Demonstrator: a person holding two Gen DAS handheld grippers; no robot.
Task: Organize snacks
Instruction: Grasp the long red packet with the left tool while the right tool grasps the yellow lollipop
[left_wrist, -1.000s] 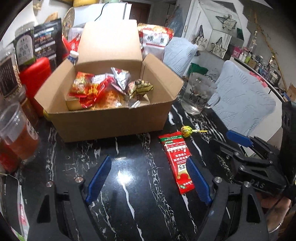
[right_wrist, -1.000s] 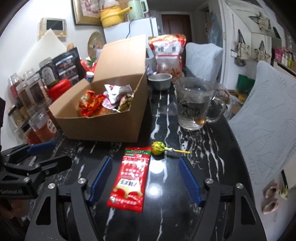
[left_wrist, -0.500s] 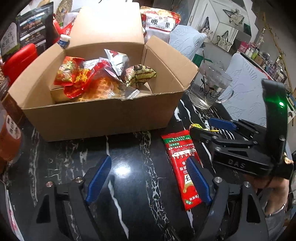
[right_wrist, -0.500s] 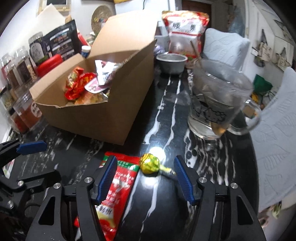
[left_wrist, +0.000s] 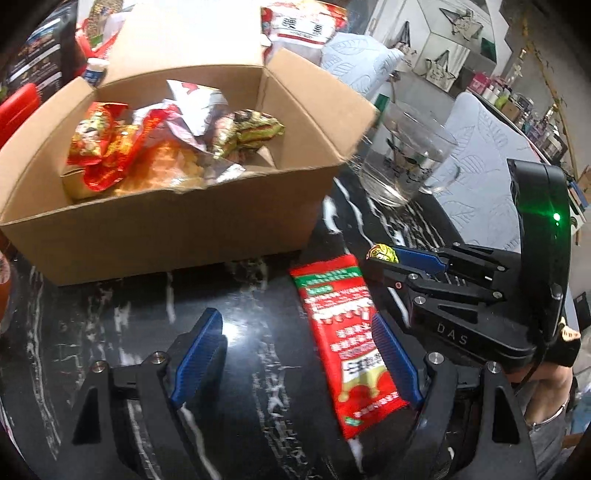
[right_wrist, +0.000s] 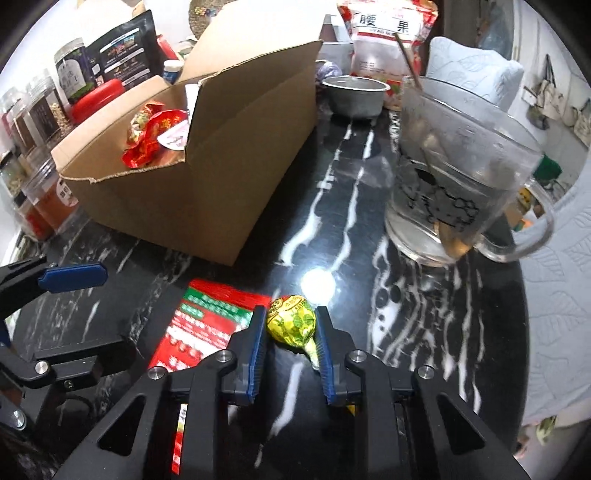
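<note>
An open cardboard box (left_wrist: 166, 229) holds several snack packets (left_wrist: 122, 155) on the black marble table; it also shows in the right wrist view (right_wrist: 229, 162). A red snack packet (left_wrist: 347, 343) lies flat in front of the box, beside my left gripper's right finger; it also shows in the right wrist view (right_wrist: 207, 332). My left gripper (left_wrist: 295, 354) is open and low over the table. My right gripper (right_wrist: 290, 336) is shut on a yellow-green lollipop (right_wrist: 291, 321), which rests on the table. The right gripper (left_wrist: 384, 258) with the lollipop (left_wrist: 382, 254) shows in the left wrist view.
A glass mug (right_wrist: 454, 177) with liquid stands right of the box. A metal bowl (right_wrist: 354, 94) and a cashew bag (right_wrist: 388, 37) are behind. Jars (right_wrist: 40, 122) and a red container (right_wrist: 99, 96) line the left side. Padded chairs (left_wrist: 491, 166) are at the right.
My right gripper moved forward and closed its fingers on the lollipop. My left gripper moved forward toward the box and the red packet, staying open.
</note>
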